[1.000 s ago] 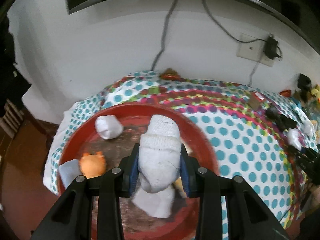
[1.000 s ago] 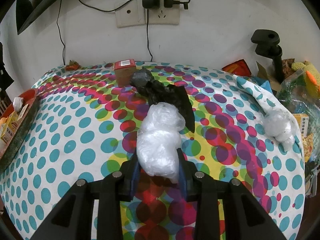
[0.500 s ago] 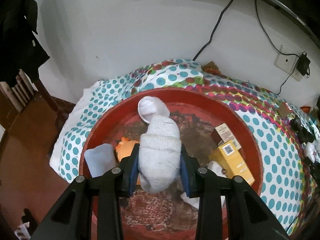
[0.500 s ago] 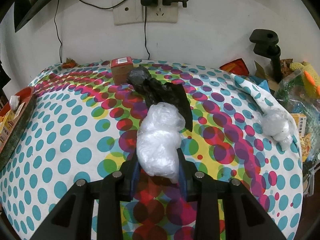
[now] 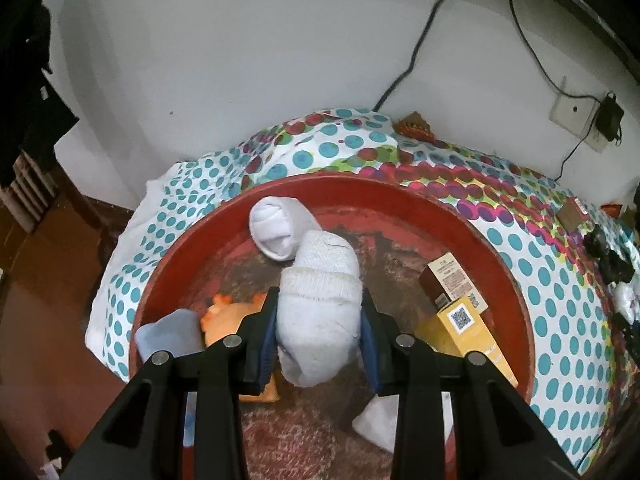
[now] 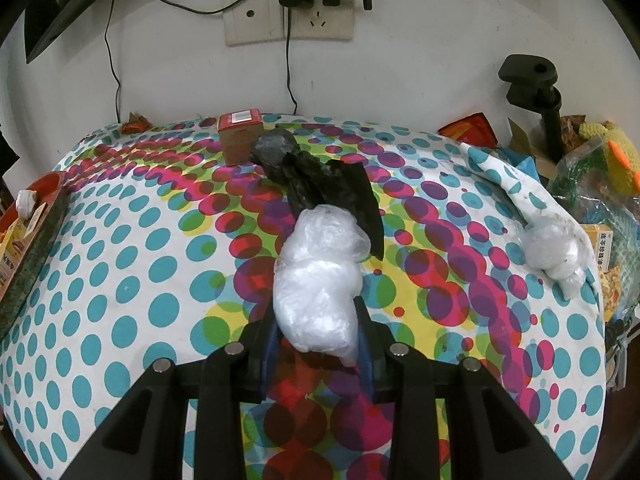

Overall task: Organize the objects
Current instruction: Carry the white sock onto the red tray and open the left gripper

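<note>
Over the red tray, in the left wrist view, the left gripper is clamped on a rolled white sock, its blue pads pressing both sides of the bundle. The sock hangs above the tray's worn, brownish floor. Beyond it, touching its far end in the picture, lies a second rolled white sock. An orange toy sits left of the gripper, just beside a pale blue-grey piece at the tray's left wall. To the right lie a brown box and a yellow box bearing a QR code, touching each other. A white scrap shows near the lower right finger. The tray rests on a desk under a polka-dot cloth, against a white wall.

In the right wrist view, the right gripper is closed on a crumpled clear plastic bag, held above the polka-dot cloth. Just behind the bag lies a crumpled black plastic bag, and behind that a small brown box with a red top stands upright. A second clear plastic wad lies well apart at the right, beside a fold of the cloth. The red tray's edge shows at the far left. A wall socket with a plugged adapter sits above.
</note>
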`<state>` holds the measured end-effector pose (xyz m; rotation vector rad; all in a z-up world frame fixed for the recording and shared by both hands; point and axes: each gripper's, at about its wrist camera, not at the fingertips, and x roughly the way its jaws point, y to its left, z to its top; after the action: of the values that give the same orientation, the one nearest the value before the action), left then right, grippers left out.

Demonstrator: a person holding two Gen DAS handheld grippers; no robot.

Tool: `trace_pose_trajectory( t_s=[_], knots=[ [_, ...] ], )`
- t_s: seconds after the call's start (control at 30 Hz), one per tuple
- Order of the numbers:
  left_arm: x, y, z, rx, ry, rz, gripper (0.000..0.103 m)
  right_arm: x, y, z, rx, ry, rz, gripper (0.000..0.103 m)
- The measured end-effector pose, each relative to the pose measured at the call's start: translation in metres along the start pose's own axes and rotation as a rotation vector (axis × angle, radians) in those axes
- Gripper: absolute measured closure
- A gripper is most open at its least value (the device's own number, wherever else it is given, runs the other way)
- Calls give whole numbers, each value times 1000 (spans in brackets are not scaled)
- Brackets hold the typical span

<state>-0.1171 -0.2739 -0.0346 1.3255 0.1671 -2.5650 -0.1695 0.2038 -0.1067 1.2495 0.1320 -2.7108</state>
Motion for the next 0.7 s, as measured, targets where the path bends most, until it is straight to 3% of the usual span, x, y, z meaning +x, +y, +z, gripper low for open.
trace_pose_trajectory(
  t_s=[0.47,0.7],
  knots=[
    [37,-9,-9,15,84,-14,68,2,0,2,-4,18,-6,70],
    [37,-7,-9,24,82,5,66,3,2,2,-12,23,-16,70]
  ],
)
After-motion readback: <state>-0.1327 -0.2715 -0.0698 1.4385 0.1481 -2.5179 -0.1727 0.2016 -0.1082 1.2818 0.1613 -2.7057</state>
